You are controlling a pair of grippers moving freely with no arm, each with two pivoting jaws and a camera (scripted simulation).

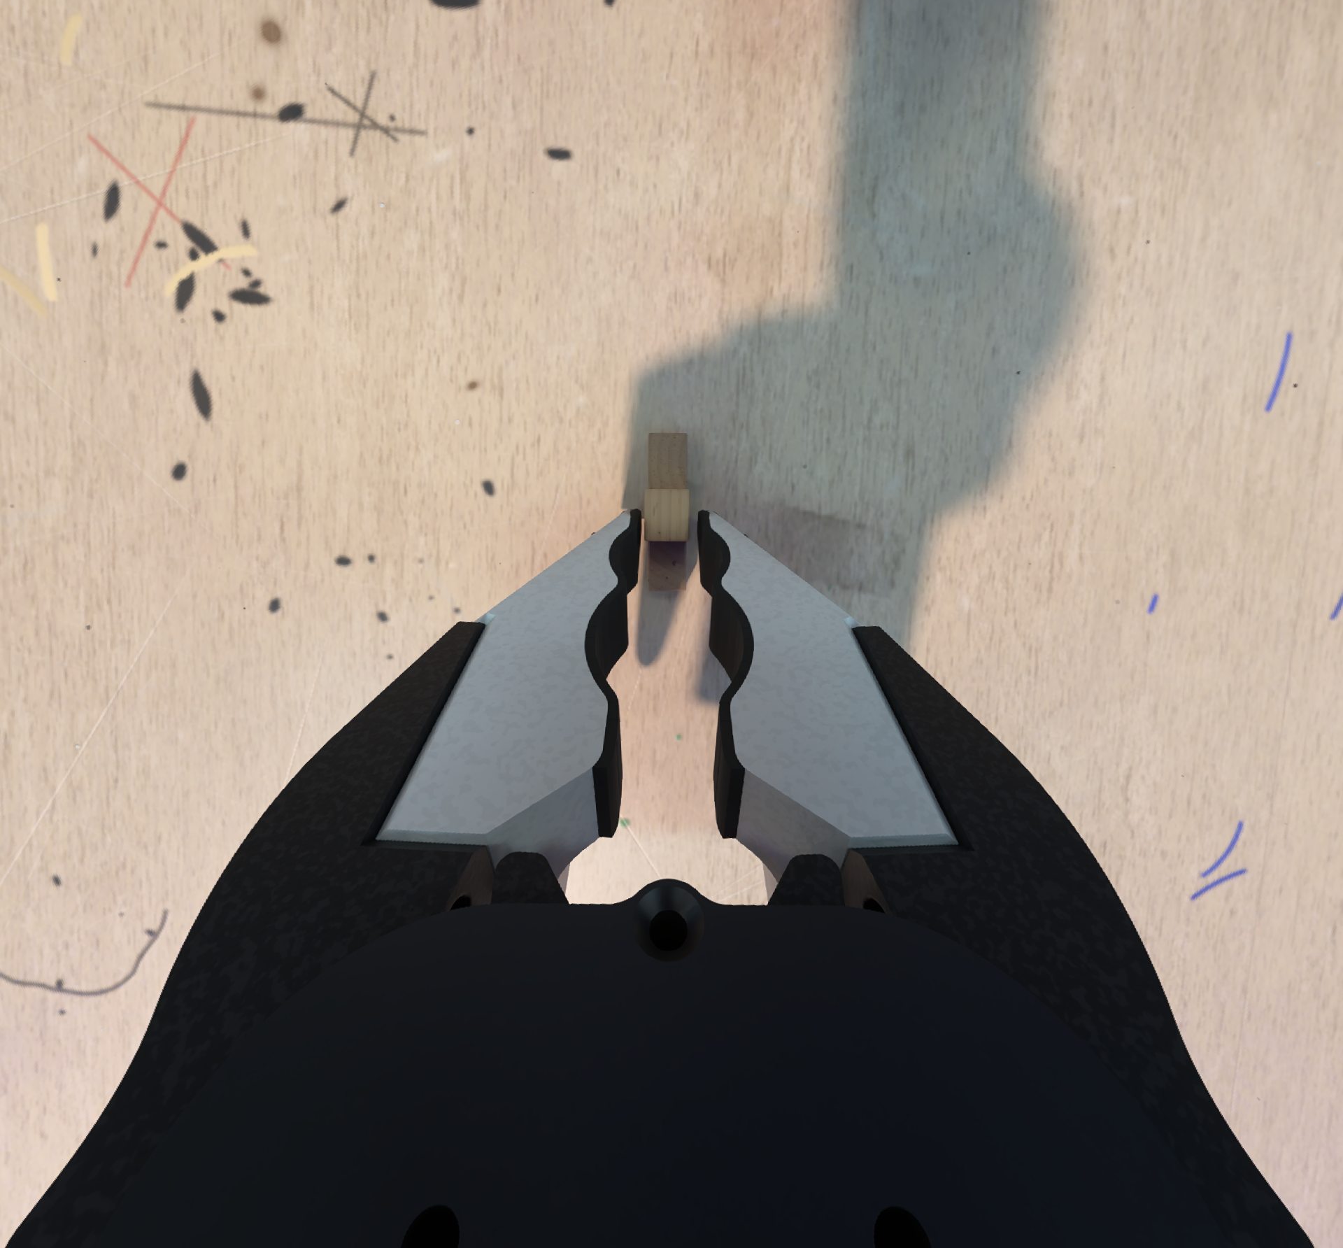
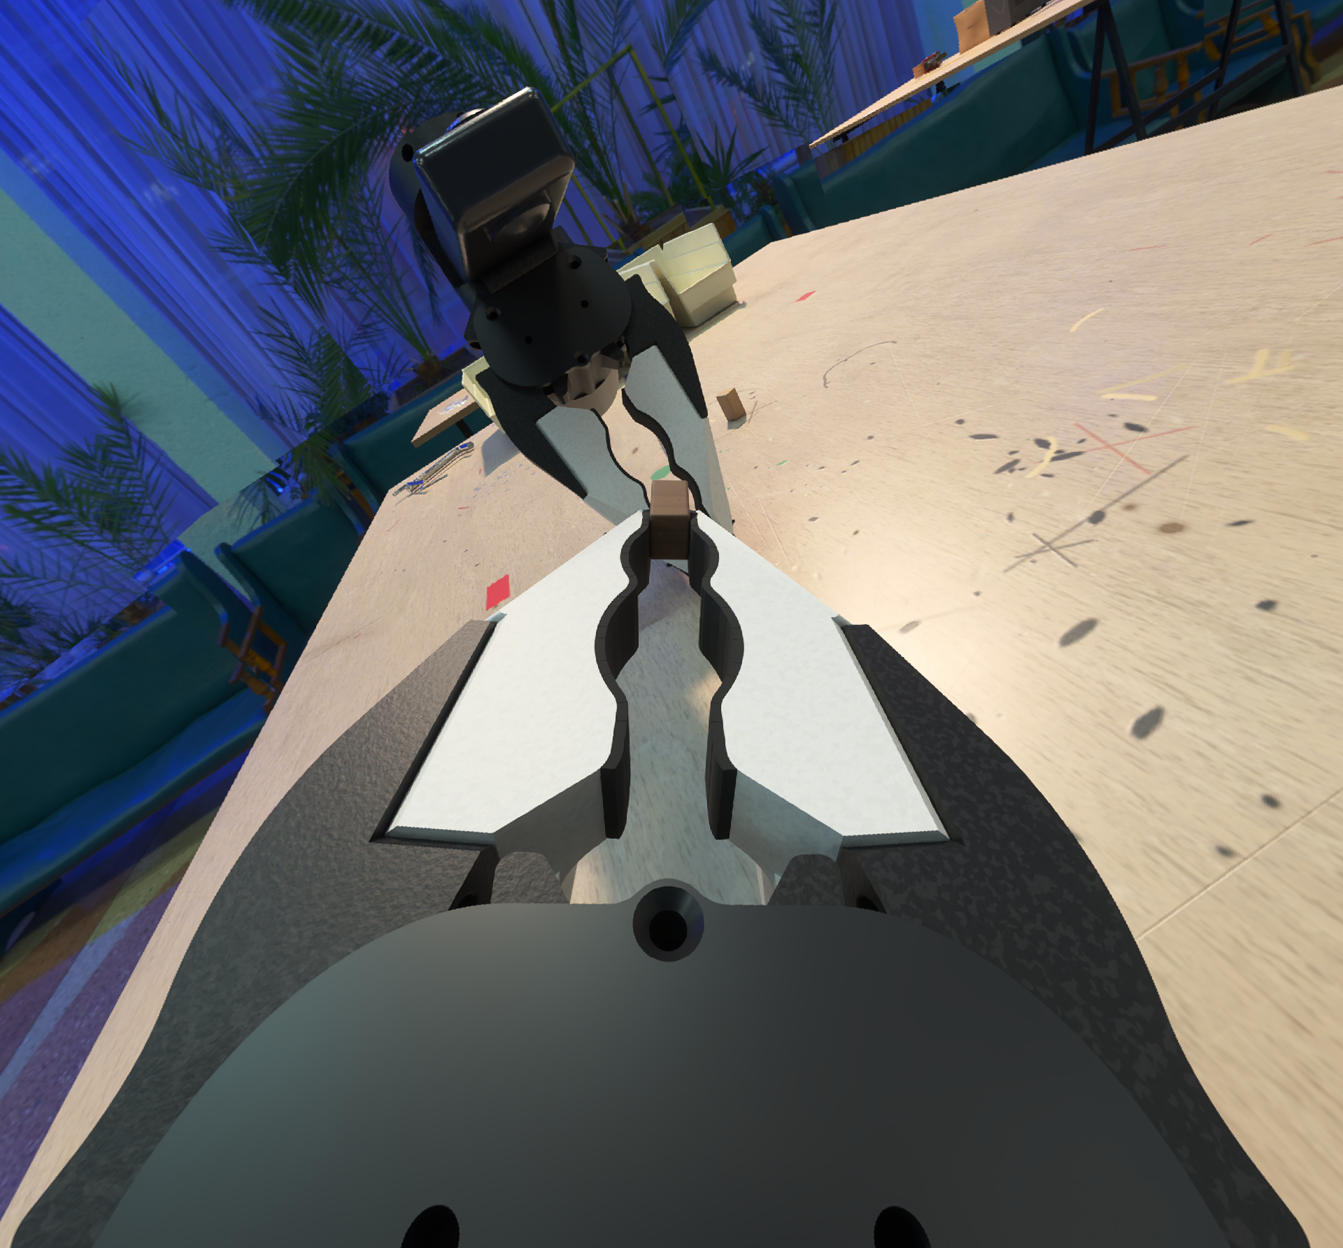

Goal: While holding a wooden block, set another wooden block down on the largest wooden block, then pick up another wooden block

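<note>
My right gripper (image 2: 668, 523) is shut on a small brown wooden block (image 2: 668, 531), held at its fingertips above the pale table (image 2: 945, 559). My left gripper (image 1: 669, 521) points down at the table (image 1: 363, 413), with its jaws close together on a small pale wooden block (image 1: 667, 512) at the fingertips. A dark brown patch (image 1: 667, 568) lies just under that block; I cannot tell whether it is shadow or another block. In the right wrist view the left gripper (image 2: 649, 479) hangs just beyond my right fingertips, its own tips hidden behind the brown block.
Another small wooden block (image 2: 730, 405) lies on the table beyond the left gripper. Cream boxes (image 2: 698, 275) stand at the far edge, with a wrench (image 2: 436, 468) to the left. A red marker (image 2: 498, 590) lies near the left table edge (image 2: 320, 639). Paint marks cover the surface.
</note>
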